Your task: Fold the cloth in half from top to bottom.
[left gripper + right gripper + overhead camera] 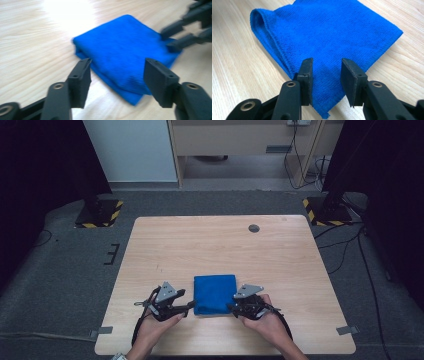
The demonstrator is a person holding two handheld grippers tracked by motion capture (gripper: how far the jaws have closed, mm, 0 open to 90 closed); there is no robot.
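A folded blue cloth (215, 293) lies flat near the front of the wooden table (200, 240). My left gripper (192, 306) reaches its near left corner from the left. In the left gripper view its jaws (117, 75) stand wide apart and straddle the cloth's (120, 47) near edge without pressing it. My right gripper (231, 307) comes in at the near right corner. In the right gripper view its jaws (327, 72) hover over that corner of the cloth (332, 32) with a clear gap between them. The right gripper (167, 37) also shows blurred at the top right of the left gripper view.
A small round grommet (254, 228) sits in the table's far right part. Grey tape marks (101, 331) stick out at the front corners. Two stand bases with yellow-black stripes (100, 212) and cables rest on the grey floor behind the table.
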